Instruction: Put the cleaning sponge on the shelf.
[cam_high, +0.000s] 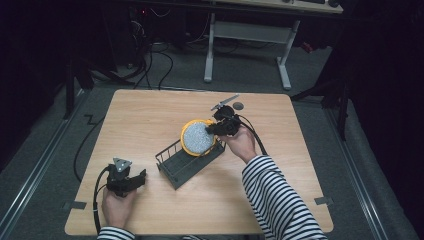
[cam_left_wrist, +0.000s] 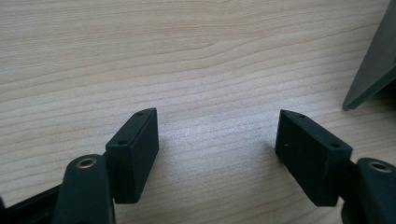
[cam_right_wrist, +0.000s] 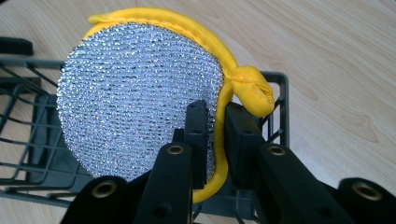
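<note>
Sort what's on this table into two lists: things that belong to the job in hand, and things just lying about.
In the job:
- round scouring pad, silver face with yellow rim, clamped at its edge in the right gripper
- dark wire basket, which the pad is held over

Lying about:
- small dark disc near the table's far edge
- left gripper, jaws open over bare table

High view: table (cam_high: 150, 120) evenly lit from above, surrounding room dim to near black, picture soft and slightly grainy. Gripper views brighter and sharp on the wood grain; mild glare on the tabletop, sparkle on the scrubber (cam_right_wrist: 135, 98), nearest jaw parts slightly blurred, soft shadows beneath.
</note>
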